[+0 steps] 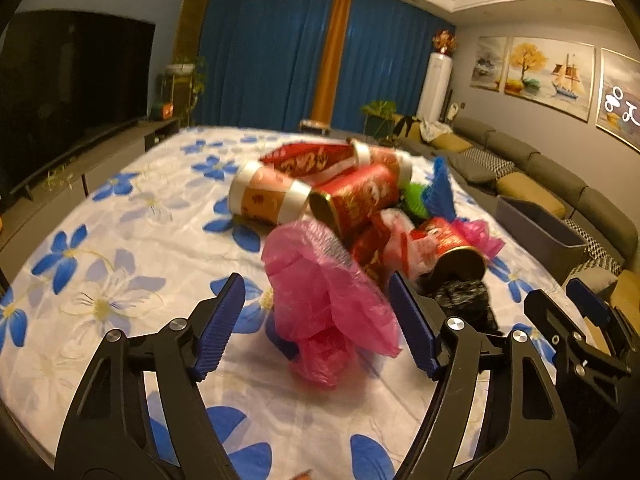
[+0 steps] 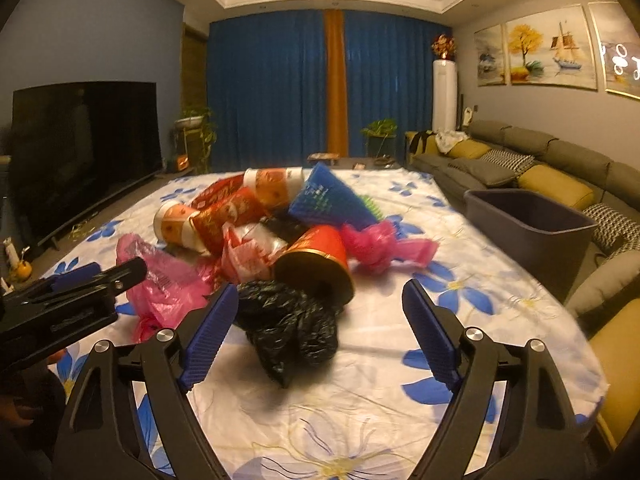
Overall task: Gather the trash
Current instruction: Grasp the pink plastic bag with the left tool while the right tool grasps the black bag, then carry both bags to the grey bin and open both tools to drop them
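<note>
1. sitting in a messy pile on the surface (image 2: 400,360) w/ a white cloth and blue flowers: red tubes, bags, a blue thing.
2. left claw (image 1: 316,322) is spread wide. a crumpled pink bag (image 1: 324,304) sits right between its blue pads, but the pads aren't touching it.
3. right claw (image 2: 320,330) is spread wide too. a crumpled black bag (image 2: 288,320) lies between its pads, closer to the left pad; can't tell if they touch.
4. a red tube w/ gold rim (image 2: 316,262) lies on its side just behind the black bag, open end facing the cam.
5. an orange & white tube (image 1: 268,196) lies at the left of the pile; another red tube (image 1: 356,200) leans next to it.
6. a second pink bag (image 2: 384,242) is at the right of the pile, near a blue cone thing (image 2: 324,200).
7. a gray bin (image 2: 528,220) stands off the right side of the surface, by the sofa (image 2: 560,160).
8. both claws are side by side near the front of the pile. everything is a bit blurry.
</note>
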`<state>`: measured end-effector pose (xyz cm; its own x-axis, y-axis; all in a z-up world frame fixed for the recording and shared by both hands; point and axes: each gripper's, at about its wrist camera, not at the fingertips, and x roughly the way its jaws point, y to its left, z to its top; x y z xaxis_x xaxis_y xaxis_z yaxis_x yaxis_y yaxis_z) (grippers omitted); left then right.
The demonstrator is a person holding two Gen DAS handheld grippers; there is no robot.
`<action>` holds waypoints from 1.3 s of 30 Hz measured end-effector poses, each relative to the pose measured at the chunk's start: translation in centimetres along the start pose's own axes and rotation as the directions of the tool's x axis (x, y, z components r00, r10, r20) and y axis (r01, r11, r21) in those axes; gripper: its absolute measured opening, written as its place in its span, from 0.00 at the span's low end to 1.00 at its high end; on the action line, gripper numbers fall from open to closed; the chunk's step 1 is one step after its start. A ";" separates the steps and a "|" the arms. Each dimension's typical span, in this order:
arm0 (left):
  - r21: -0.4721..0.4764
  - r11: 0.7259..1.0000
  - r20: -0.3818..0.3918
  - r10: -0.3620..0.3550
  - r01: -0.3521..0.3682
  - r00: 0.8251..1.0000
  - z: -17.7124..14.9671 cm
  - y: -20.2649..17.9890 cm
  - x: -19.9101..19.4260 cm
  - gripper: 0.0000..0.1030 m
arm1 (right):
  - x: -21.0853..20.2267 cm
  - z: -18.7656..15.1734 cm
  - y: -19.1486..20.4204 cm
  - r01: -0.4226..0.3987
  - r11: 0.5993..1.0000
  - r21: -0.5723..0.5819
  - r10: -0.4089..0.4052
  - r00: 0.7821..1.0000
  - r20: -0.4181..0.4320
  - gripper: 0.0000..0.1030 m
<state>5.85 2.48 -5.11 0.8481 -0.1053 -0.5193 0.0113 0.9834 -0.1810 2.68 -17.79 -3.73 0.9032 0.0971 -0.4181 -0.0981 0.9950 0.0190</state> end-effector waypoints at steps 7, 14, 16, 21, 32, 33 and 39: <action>-0.032 0.999 -0.079 -0.038 0.036 0.996 -0.3 0.8 2.1 0.46 | 2.2 -0.4 1.2 -0.052 0.999 -0.016 0.051 0.997 -0.052 0.70; -0.047 0.996 -0.088 -0.080 0.076 0.993 -0.4 1.2 2.5 0.22 | 4.3 -0.8 1.8 -0.070 0.997 -0.026 0.066 0.991 -0.117 0.61; -0.048 0.995 -0.088 -0.088 0.084 0.992 -0.5 1.1 2.3 0.20 | 4.7 -0.8 1.9 -0.076 0.997 -0.034 0.071 0.988 -0.137 0.54; -0.041 0.994 -0.070 -0.101 0.098 0.992 -0.4 1.0 1.6 0.16 | 5.8 -1.2 2.1 -0.088 0.995 -0.046 0.077 0.978 -0.196 0.27; -0.034 0.994 -0.009 -0.103 0.103 0.995 0.2 0.7 -0.8 0.13 | 3.8 -1.0 0.9 -0.111 0.994 -0.004 0.109 0.981 -0.160 0.05; -0.033 0.994 -0.003 -0.106 0.106 0.994 0.3 0.6 -1.1 0.13 | 3.3 -0.9 0.8 -0.114 0.993 -0.005 0.112 0.983 -0.148 0.05; -0.009 0.991 0.033 -0.134 0.135 0.990 0.9 -0.8 -2.7 0.13 | 0.4 0.0 -0.5 -0.115 0.993 0.012 0.115 0.990 -0.077 0.05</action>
<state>4.01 2.12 -2.77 0.8558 -0.2314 -0.4627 0.1204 0.9589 -0.2568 3.12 -18.29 -3.92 0.8512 0.2089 -0.4814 -0.1960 0.9775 0.0776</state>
